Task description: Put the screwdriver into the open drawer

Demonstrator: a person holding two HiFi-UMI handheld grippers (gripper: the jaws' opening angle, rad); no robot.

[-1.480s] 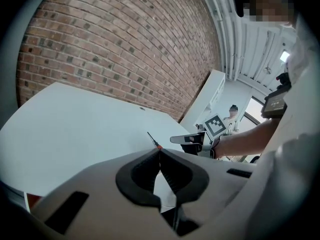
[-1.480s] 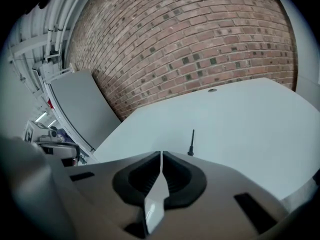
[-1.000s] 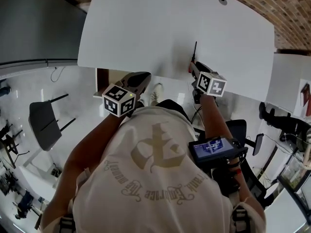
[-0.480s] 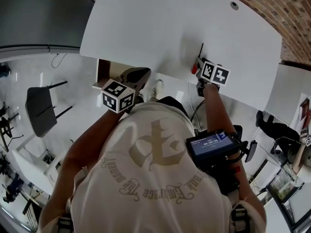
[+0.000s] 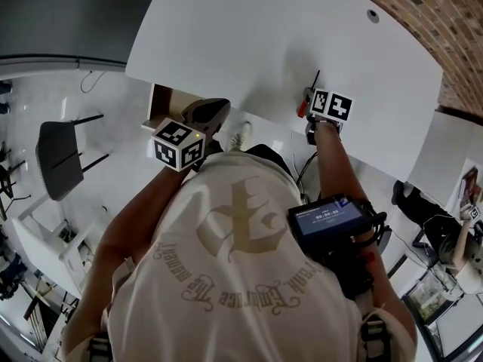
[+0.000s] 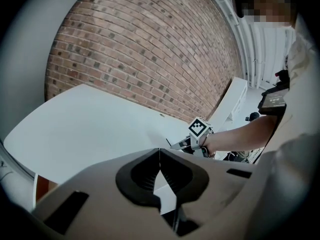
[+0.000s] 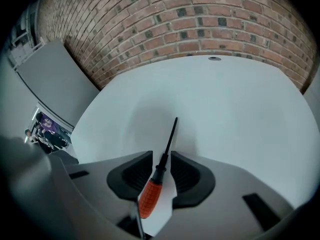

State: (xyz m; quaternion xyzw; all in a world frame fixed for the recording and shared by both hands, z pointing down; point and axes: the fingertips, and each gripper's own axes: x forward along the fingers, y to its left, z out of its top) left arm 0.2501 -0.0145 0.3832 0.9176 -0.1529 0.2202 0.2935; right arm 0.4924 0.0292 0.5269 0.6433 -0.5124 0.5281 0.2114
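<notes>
White desk (image 5: 264, 29), screwdriver (image 7: 148, 196) between parted right gripper (image 7: 161, 157) fingers, drawer (image 5: 154, 104) open

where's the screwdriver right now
Right gripper view: the screwdriver lies on the white table near its front edge, between the parted jaws of the right hand-held gripper.

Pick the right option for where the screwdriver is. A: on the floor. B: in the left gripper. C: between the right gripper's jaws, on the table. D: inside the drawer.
C: its own view shows the screwdriver lying on the table between the parted jaws of the right gripper.
</notes>
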